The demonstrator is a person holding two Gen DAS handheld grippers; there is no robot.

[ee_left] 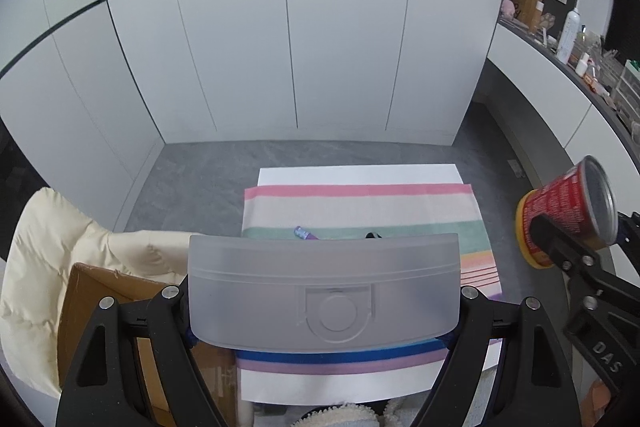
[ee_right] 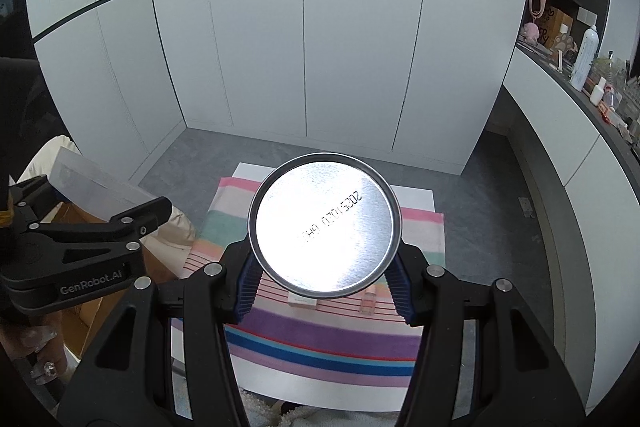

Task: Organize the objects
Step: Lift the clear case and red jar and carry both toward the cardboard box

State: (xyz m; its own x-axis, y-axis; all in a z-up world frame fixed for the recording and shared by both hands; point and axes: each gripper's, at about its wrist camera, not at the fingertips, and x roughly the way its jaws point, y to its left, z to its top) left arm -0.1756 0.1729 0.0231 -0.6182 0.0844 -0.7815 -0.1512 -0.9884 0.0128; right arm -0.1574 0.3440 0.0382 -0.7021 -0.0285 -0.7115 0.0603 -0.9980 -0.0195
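**A:** White cupboard doors close the background; below them a striped cloth (ee_left: 360,211) covers a white desk (ee_left: 360,173) standing on grey floor. Which objects are carried?

**B:** Left hand-held gripper (ee_left: 324,307): jaws set wide and clamped on the short ends of a frosted plastic box (ee_left: 323,291), whose long axis runs from 9 to 3 o'clock across the left wrist view. Right hand-held gripper (ee_right: 324,291): jaws partly closed, blue pads (ee_right: 248,287) pressing the sides of a red can (ee_left: 568,211); its shiny end disc (ee_right: 324,223) faces the right wrist camera, so the can's axis lies along the fingers.

**A:** Where might they go?

**B:** Judged only: a cardboard box (ee_left: 100,307) stands off the desk's left edge, at 8 o'clock in the left wrist view, beside a cream padded cushion (ee_left: 48,251). The left hand-held gripper is nearer to it; the red can hangs at 3 o'clock from that gripper, well apart.

**A:** What is on the cloth?

**B:** Small items: a purple packet (ee_left: 304,233), a pale flat box (ee_right: 302,301) and a small pink bottle (ee_right: 369,301), all below both grippers.
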